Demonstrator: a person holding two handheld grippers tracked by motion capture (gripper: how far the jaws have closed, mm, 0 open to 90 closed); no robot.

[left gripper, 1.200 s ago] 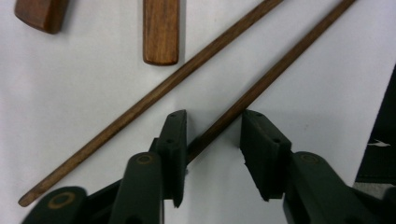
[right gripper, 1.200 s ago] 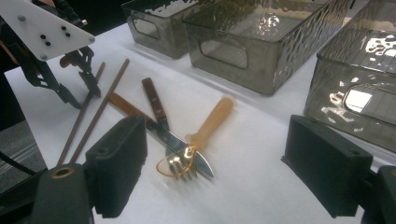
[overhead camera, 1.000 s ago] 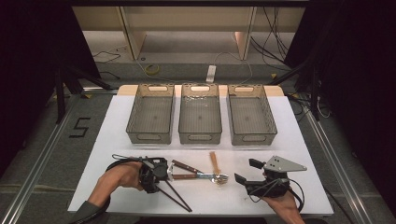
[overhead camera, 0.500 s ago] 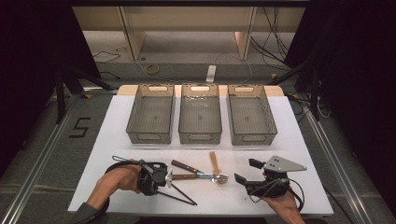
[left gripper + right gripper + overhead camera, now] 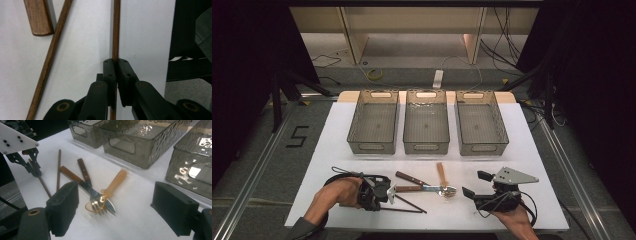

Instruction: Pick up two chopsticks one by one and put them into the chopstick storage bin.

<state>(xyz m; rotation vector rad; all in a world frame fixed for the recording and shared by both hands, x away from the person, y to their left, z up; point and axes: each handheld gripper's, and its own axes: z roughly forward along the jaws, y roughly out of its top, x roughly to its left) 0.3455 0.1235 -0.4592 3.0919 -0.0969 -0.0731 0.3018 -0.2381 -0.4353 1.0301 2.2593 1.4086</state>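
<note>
Chopstick (image 5: 115, 30) clamped in left tool (image 5: 115, 65)

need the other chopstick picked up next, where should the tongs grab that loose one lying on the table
Grip the loose chopstick around mid-length, coming straight down from above with the jaws across its width. It lies flat on the white table, thin and straight, with bare table on both sides there. Its far end runs close to a wooden handle, so stay clear of that end. The left tongs already pinch the other chopstick.
</note>
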